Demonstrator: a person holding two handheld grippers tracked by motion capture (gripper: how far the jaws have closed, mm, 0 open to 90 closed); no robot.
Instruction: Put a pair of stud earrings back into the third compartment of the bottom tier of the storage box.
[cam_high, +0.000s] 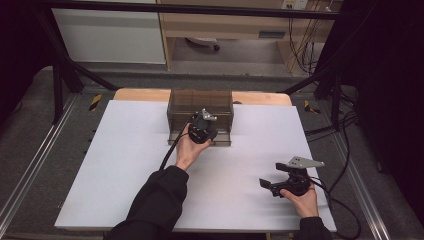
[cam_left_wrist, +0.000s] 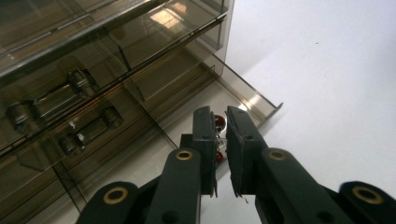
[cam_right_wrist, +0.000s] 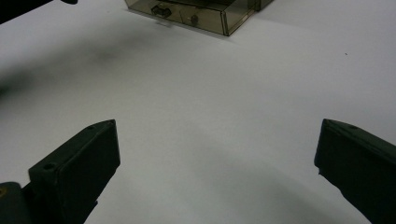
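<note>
With its bottom drawer (cam_left_wrist: 243, 95) pulled out, we hold the left hand-held gripper (cam_left_wrist: 223, 140) clamped on a small red-and-silver piece (cam_left_wrist: 219, 122) above it, likely to stow it. The right hand-held gripper (cam_high: 272, 183) waits, jaws apart, on the bench (cam_high: 125, 165), clear of the smoked-plastic drawer box (cam_high: 200, 102).

White table top (cam_high: 125, 165), prob. wood edge behind.

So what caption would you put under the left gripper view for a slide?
Left gripper, jaws shut on a small red and silver object, over the pulled-out bottom drawer of a smoky clear drawer box.
</note>
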